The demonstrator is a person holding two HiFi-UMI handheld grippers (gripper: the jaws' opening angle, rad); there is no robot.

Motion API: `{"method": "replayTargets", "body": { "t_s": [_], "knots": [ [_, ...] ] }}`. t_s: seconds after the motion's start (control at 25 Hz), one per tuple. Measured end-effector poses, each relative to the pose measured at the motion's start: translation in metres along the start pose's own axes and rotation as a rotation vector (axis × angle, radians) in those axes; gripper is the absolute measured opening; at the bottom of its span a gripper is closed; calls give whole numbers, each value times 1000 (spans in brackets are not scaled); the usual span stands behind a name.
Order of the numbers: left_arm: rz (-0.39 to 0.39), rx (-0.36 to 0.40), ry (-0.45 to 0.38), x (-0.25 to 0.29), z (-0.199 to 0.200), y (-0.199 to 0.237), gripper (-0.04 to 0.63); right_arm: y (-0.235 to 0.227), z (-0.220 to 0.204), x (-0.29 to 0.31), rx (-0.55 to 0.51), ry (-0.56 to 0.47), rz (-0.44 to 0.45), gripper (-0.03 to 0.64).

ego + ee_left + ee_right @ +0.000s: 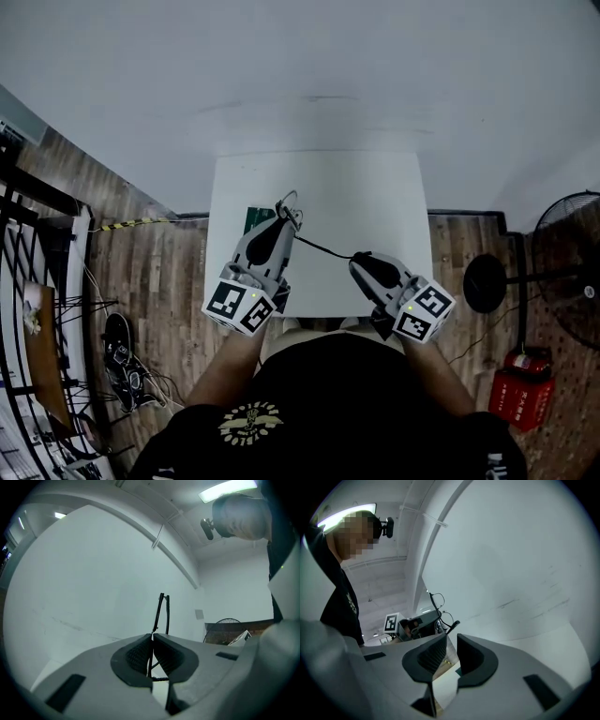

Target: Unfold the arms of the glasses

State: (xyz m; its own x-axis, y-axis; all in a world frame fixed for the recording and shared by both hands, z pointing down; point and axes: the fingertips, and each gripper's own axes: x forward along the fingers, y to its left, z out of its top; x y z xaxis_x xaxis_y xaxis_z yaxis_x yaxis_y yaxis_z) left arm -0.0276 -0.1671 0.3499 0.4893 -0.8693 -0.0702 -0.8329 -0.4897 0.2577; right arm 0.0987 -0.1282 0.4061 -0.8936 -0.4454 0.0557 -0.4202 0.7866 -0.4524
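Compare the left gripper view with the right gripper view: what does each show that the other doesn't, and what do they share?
Only the left gripper view: the left gripper with its jaws closed on the thin black frame of the glasses, and a fan at the right. Only the right gripper view: the right gripper with its jaws apart and nothing between them, plus the left gripper's marker cube. Both: the glasses and the person's head camera.

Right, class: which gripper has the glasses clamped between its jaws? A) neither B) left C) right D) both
B: the jaws of the left gripper are shut on the thin frame of the glasses, while those of the right gripper stand apart with nothing between them.
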Motion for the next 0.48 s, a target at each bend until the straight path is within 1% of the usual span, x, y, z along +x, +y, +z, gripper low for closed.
{"method": "replayTargets", "body": {
  "t_s": [0.04, 0.12, 0.32, 0.4, 0.48],
  "knots": [
    [16, 8, -1, 1, -1, -1, 23, -8, 1, -5, -15, 10, -16, 72],
    [57, 31, 2, 2, -3, 1, 23, -24, 8, -16, -33, 7, -49, 104],
    [173, 87, 30, -1, -17, 6, 23, -59, 38, -37, -60, -44, -95, 118],
    [207, 104, 47, -3, -26, 6, 23, -60, 50, -38, -93, -62, -87, 118],
    [227, 125, 67, -1, -39, 1, 23, -51, 58, -33, -164, -60, -51, 118]
  ]
}}
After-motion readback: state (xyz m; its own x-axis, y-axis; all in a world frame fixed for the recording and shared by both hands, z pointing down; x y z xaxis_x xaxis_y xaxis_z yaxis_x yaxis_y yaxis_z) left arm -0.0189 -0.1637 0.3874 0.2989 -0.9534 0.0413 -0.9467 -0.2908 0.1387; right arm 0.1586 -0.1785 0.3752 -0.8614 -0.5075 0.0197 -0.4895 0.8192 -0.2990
